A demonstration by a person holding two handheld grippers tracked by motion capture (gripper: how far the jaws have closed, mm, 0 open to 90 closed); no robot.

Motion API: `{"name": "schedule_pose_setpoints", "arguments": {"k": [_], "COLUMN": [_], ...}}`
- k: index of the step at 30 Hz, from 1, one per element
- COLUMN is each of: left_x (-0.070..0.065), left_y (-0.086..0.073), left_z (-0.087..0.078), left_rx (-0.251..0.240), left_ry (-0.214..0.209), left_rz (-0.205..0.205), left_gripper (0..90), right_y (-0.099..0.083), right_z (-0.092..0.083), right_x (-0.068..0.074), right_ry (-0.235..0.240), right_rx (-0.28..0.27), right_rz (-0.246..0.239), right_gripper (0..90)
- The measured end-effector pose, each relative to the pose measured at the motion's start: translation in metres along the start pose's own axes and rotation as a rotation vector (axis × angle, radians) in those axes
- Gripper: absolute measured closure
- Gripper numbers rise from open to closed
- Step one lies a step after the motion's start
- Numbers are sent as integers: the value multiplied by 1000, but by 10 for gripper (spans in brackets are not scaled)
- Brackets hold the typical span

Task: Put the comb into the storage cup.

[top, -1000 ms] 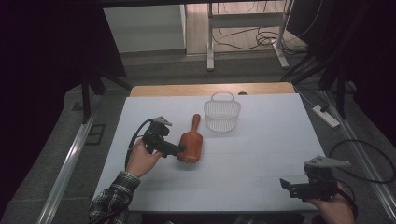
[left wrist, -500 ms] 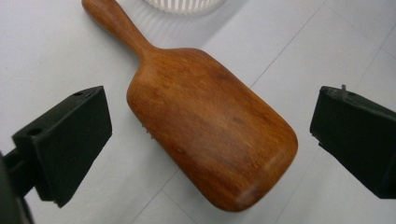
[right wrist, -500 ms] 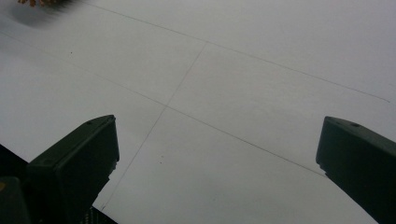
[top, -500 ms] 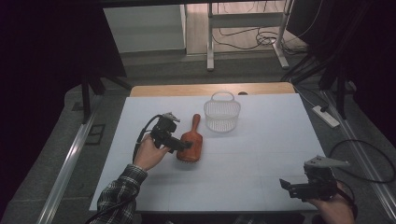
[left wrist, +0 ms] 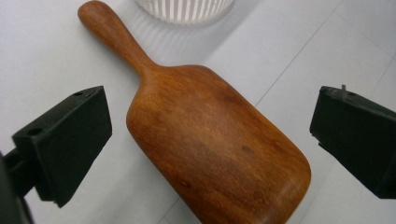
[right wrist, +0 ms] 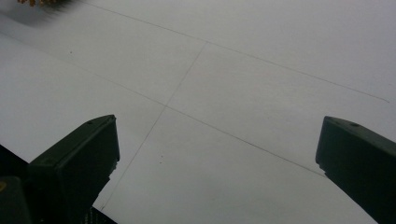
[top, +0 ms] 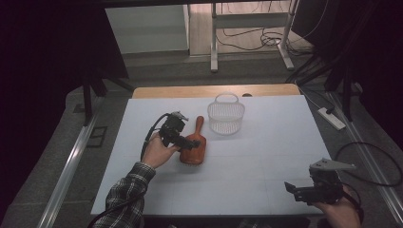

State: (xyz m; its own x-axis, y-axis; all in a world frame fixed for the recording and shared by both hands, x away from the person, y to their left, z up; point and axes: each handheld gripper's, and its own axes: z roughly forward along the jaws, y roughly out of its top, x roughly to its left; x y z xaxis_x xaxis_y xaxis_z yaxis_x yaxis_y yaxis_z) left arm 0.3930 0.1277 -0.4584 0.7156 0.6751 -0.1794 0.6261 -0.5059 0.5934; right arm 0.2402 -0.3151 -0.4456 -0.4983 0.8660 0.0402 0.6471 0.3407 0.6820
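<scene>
A brown wooden hairbrush [top: 194, 145] lies back-up on the white table [top: 266, 152], its handle pointing toward a white slatted basket [top: 226, 114]. My left gripper [top: 189, 141] hovers over the brush's wide head, held by a hand in a plaid sleeve. In the left gripper view the brush [left wrist: 205, 135] lies between the two black jaws, which stand wide apart and clear of it; the gripper [left wrist: 210, 144] is open. My right gripper [top: 293, 188] rests near the table's front right corner, open, with bare table [right wrist: 233, 93] between its jaws.
The basket's base [left wrist: 184, 8] sits just past the brush handle. A wooden strip [top: 214, 90] borders the table's far edge. A power strip [top: 332, 118] and cables lie on the floor at the right. Metal stand legs [top: 214, 42] rise beyond the table.
My left gripper has moved right and forward over the brush head. The right gripper has stayed in place.
</scene>
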Motion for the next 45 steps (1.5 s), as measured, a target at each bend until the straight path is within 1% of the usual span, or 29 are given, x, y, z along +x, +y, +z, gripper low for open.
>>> {"name": "schedule_pose_setpoints", "arguments": {"k": [5,10,13,16,18,22,25,27,29,30,31,32,33,35,36,38,39,41,42,43,45], "left_x": [2,2,2,2,2,0,-1,0,1,1,2,2,3,3,4,4,4,3,3,3,3], "left_y": [6,12,14,20,21,27,30,32,33,33,35,35,36,39,40,42,44,46,47,48,48], "left_z": [6,14,18,28,29,36,40,42,42,42,42,42,42,41,41,42,42,44,45,46,48], "left_rx": [10,27,33,50,51,63,79,76,81,81,84,84,85,83,85,85,90,97,101,105,111], "left_ry": [-6,-11,-16,-16,-17,-9,18,29,33,33,51,51,55,56,47,38,35,46,46,42,51], "left_rz": [1,18,19,24,27,31,43,40,50,50,52,52,53,43,41,38,43,52,52,52,55], "left_gripper": [0,0,0,0,0,0,6,24,72,124,167,212,212,339,421,504,555,644,712,745,826], "right_y": [0,0,0,0,0,0,0,0,0,0,0,0,0,0,0,0,0,0,0,0,0], "right_z": [0,0,0,0,0,0,0,0,0,0,0,0,0,1,1,1,1,1,1,1,0], "right_x": [0,0,0,0,0,0,0,0,0,0,0,0,0,0,0,0,0,0,0,0,0], "right_ry": [1,1,2,3,4,5,5,5,5,6,7,7,7,7,7,7,8,9,10,10,12], "right_rx": [1,1,1,2,2,3,2,3,3,4,4,4,4,6,6,6,6,7,6,6,6], "right_rz": [-2,-2,-3,-4,-4,-4,-5,-6,-6,-5,-5,-5,-5,-6,-6,-6,-6,-6,-7,-7,-8], "right_gripper": [0,0,0,1,1,1,2,3,3,4,4,4,4,6,7,9,9,10,10,11,12]}}
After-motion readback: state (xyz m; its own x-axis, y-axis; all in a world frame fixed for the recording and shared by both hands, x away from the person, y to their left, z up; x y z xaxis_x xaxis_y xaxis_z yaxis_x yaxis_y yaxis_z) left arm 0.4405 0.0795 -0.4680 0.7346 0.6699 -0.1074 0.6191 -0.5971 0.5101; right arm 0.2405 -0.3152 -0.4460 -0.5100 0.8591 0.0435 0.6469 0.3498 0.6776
